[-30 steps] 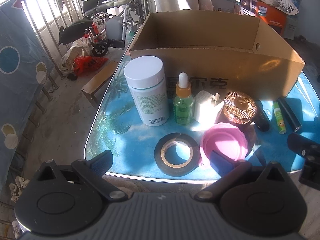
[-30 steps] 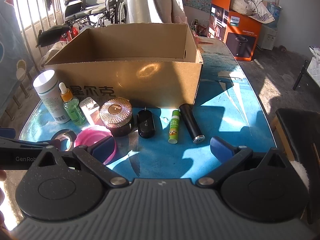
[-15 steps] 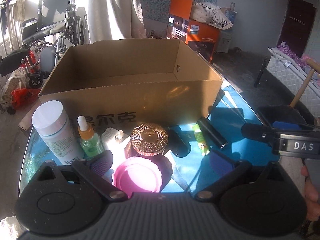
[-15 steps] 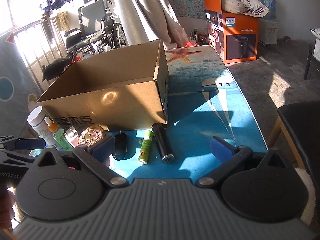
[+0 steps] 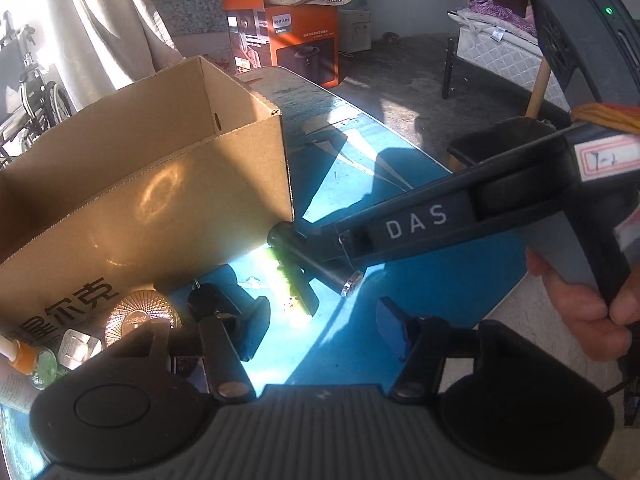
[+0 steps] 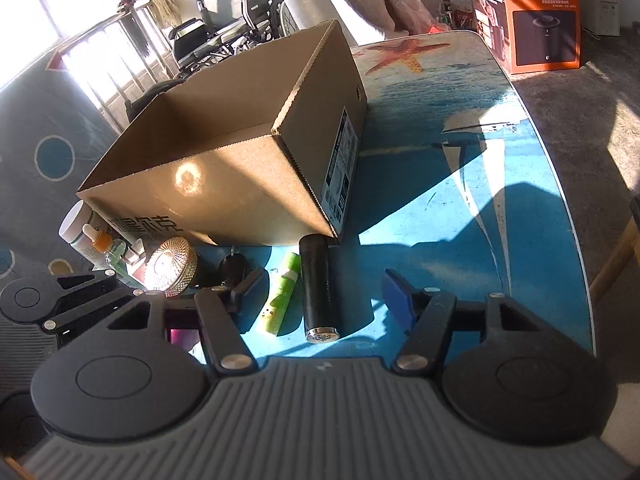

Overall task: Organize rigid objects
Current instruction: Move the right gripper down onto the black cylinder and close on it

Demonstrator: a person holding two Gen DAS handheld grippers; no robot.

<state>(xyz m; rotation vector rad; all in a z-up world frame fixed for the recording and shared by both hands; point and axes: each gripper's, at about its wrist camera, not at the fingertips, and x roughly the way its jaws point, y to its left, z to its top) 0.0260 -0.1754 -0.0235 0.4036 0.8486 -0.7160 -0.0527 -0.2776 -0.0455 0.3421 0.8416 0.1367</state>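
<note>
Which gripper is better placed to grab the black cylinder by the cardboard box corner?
Right. The right gripper already brackets the black cylinder, jaws just closing, pads not yet touching. The left gripper is aimed short of it, at bare blue tabletop.

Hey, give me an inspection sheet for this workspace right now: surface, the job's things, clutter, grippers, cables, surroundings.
Surface: blue sea-print table, sunlit with hard shadows.
Job's things: open cardboard box, no contents visible; black cylinder and green tube lying side by side in front of it; black key fob, gold ribbed lid, dropper bottle and white bottle further left.
Clutter: nothing seen.
Grippers: right gripper jaws just been closing, either side of cylinder and tube, not touching; left gripper jaws just been closing, nothing between them.
Cables: nothing seen.
Surroundings: orange appliance box, wheelchair, bed.
</note>
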